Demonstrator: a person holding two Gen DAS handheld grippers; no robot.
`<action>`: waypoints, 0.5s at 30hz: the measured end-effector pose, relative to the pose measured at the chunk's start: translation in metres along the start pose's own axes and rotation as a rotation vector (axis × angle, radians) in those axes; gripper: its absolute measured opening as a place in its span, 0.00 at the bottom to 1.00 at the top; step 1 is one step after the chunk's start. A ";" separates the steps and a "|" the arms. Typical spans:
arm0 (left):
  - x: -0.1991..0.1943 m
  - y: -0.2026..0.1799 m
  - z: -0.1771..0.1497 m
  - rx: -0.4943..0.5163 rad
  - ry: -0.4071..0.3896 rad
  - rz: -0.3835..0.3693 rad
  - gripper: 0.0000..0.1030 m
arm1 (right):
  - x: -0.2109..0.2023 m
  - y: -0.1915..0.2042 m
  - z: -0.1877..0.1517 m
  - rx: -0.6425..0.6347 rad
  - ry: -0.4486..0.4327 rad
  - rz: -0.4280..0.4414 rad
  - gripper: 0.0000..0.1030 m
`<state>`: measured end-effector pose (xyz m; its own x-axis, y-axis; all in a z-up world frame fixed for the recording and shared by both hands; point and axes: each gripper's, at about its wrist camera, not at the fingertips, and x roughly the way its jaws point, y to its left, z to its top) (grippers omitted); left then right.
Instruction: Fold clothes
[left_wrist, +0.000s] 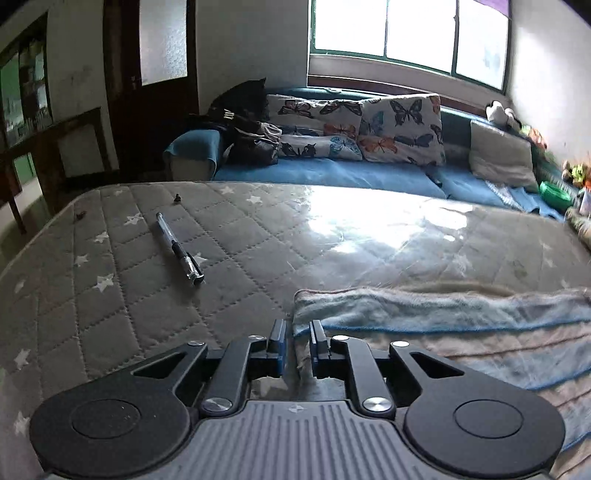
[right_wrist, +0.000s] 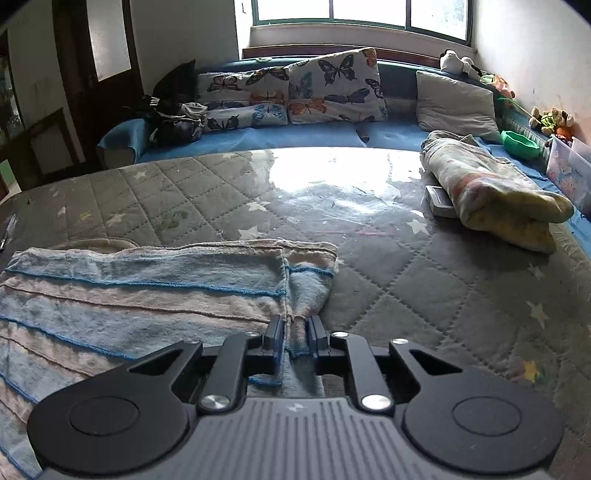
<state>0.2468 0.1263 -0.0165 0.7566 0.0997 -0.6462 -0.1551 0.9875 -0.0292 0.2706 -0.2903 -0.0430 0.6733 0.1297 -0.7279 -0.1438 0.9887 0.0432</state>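
Observation:
A worn towel with blue and pink stripes (left_wrist: 443, 332) lies flat on the grey quilted mattress (left_wrist: 258, 240). My left gripper (left_wrist: 298, 338) sits at the towel's left edge, fingers close together with the edge between them. In the right wrist view the same towel (right_wrist: 147, 295) spreads to the left. My right gripper (right_wrist: 295, 332) is at its right end, where a folded-over strip hangs, and that cloth fills the narrow gap between the fingers. Both grippers are low over the mattress (right_wrist: 406, 277).
A pen (left_wrist: 180, 245) lies on the mattress, left of the towel. A rolled blanket (right_wrist: 495, 192) rests at the right over a flat white box (right_wrist: 437, 201). Behind is a blue sofa with butterfly cushions (right_wrist: 295, 92), a dark bag and a green bowl (right_wrist: 521, 144).

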 end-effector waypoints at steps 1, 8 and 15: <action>0.000 -0.001 0.000 0.006 -0.003 -0.010 0.14 | 0.001 0.000 0.001 -0.001 0.001 -0.001 0.12; 0.015 -0.025 -0.006 0.164 0.000 0.057 0.15 | 0.003 0.001 0.006 -0.021 0.018 -0.013 0.17; 0.001 -0.033 -0.006 0.147 0.027 0.043 0.16 | -0.023 0.004 0.003 -0.081 0.011 -0.021 0.17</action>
<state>0.2489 0.0934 -0.0211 0.7336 0.1408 -0.6649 -0.0907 0.9898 0.1096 0.2563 -0.2893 -0.0240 0.6691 0.1081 -0.7353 -0.1882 0.9818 -0.0269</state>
